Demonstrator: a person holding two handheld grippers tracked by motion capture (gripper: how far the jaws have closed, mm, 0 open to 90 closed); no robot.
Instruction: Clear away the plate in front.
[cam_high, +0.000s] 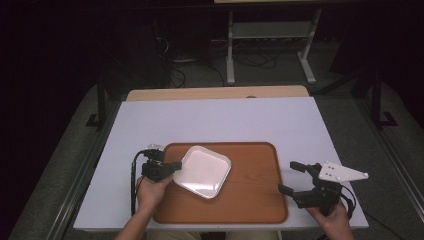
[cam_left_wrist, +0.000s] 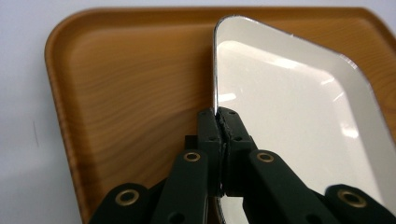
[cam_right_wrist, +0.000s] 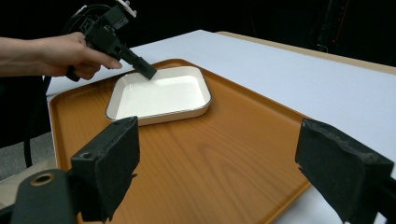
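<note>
Fingers (cam_left_wrist: 219, 126) of the left gripper (cam_high: 167, 169) are pinched on the rim of the white square dish (cam_high: 202, 171), at the dish's nine o'clock edge. The dish sits left of centre on the wooden tray (cam_high: 250, 200), which rests on the white surface (cam_high: 220, 120). Fingers of the right gripper (cam_high: 292, 179) are spread wide, empty, off the tray's three o'clock rim. Recommendation: keep the pinch firm and the dish level, since a one-edge hold could let it tip.

Tray (cam_high: 250, 200) — orange-brown, wood-grain pattern. Dish (cam_high: 202, 171) — plain white with a dark rim line. Table (cam_high: 220, 120) — pale bluish-white, with a light wood strip at the far edge. Left tongs (cam_high: 175, 165) and right tongs (cam_high: 290, 176) — black.
</note>
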